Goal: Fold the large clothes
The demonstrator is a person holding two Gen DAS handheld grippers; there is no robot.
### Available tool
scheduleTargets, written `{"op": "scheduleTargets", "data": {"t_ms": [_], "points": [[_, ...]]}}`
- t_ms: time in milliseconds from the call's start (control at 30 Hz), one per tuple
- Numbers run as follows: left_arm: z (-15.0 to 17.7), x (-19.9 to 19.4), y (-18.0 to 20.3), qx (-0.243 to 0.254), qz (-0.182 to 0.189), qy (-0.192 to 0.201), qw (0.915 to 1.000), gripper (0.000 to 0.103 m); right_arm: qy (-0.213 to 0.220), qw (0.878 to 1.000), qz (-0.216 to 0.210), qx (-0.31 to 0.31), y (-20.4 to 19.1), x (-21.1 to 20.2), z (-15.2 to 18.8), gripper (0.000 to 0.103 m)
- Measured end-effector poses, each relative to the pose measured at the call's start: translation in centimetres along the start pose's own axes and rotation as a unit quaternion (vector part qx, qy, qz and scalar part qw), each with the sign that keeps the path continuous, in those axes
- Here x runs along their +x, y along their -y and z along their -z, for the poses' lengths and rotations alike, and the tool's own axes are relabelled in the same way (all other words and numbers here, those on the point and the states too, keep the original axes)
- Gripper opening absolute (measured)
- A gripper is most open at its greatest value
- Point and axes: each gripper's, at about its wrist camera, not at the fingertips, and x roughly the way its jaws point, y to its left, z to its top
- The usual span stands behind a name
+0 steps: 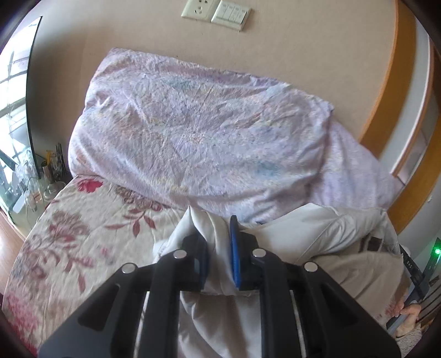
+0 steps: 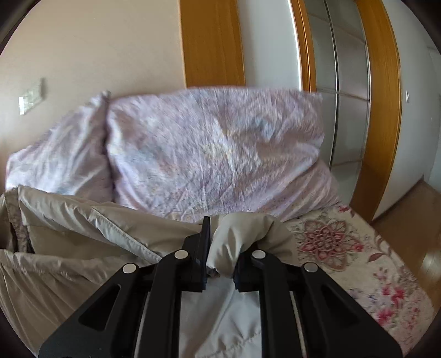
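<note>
Both grippers are pinching the same pale beige jacket point(image 1: 311, 228), which lies bunched on a bed with a flowered sheet point(image 1: 71, 236). In the left wrist view the left gripper point(image 1: 217, 253) has its jaws pressed onto a gathered fold of the jacket's fabric, one blue pad showing against the cloth, and the fold stands up between the fingers. In the right wrist view the right gripper point(image 2: 220, 247) is clamped on a rounded bunch of the jacket point(image 2: 91, 236), which bulges up over the right finger. The rest of the garment spreads leftward from that grip, with a stitched seam running across it and a darker lining showing at its far left edge. Behind the jacket, toward the head of the bed, a large lilac patterned pillow point(image 1: 198, 129) leans against the beige wall point(image 1: 289, 52); the right wrist view shows a second one just beside it. A wall socket and switch plate point(image 1: 216, 12) sit above the pillow. At the left side of the bed, a small stand holds glassware and bottles point(image 1: 41, 176) by a window. Wooden trim and a pale wardrobe point(image 2: 344, 82) stand beyond the bed's right edge.
</note>
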Motion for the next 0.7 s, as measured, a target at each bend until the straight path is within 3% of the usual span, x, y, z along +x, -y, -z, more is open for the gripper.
{"op": "scheduleTargets", "data": {"t_ms": [133,233,267,333,400,467,500,533,633,700], "points": [[-0.7,4.6,0.5,0.001,-0.022,-0.006,0.9997,0.016,-0.035,0.999,0.007,0.022,-0.4,4.9,-0.2,0.014],[-1.0,7.0,0.2,-0.016,-0.024,-0.019,0.9994,0.023,-0.066,0.996,-0.010,0.055,-0.1,6.9,-0.3,0.022],[-1.0,7.4,0.0,-0.023,-0.020,-0.023,0.9993,0.031,-0.070,0.995,-0.021,0.068,0.2,7.1,-0.4,0.029],[-1.0,7.2,-0.3,-0.028,-0.011,-0.013,0.9994,0.048,-0.061,0.993,-0.050,0.092,0.9,6.5,-0.8,0.042],[-0.9,6.4,-0.3,-0.023,-0.020,0.008,0.9995,0.080,-0.046,0.991,-0.073,0.100,1.2,5.3,-1.0,0.052],[-0.7,4.7,0.2,-0.010,-0.025,0.036,0.9990,0.085,-0.033,0.992,-0.077,0.095,1.1,4.2,-1.0,0.069],[-0.5,3.7,0.7,0.003,-0.024,0.049,0.9985,0.086,-0.017,0.993,-0.077,0.085,0.9,3.4,-0.9,0.073],[-0.3,3.1,1.1,0.011,-0.028,0.055,0.9980,0.090,0.022,0.996,-0.068,0.062,0.5,2.4,-1.0,0.078],[1.0,1.2,3.0,0.051,-0.040,0.077,0.9949,0.097,0.073,0.996,-0.045,0.027,-0.3,0.3,-0.5,0.080],[2.0,0.8,4.3,0.079,-0.050,0.082,0.9923,0.097,0.042,0.998,-0.049,-0.020,-2.0,0.7,0.3,0.079]]}}
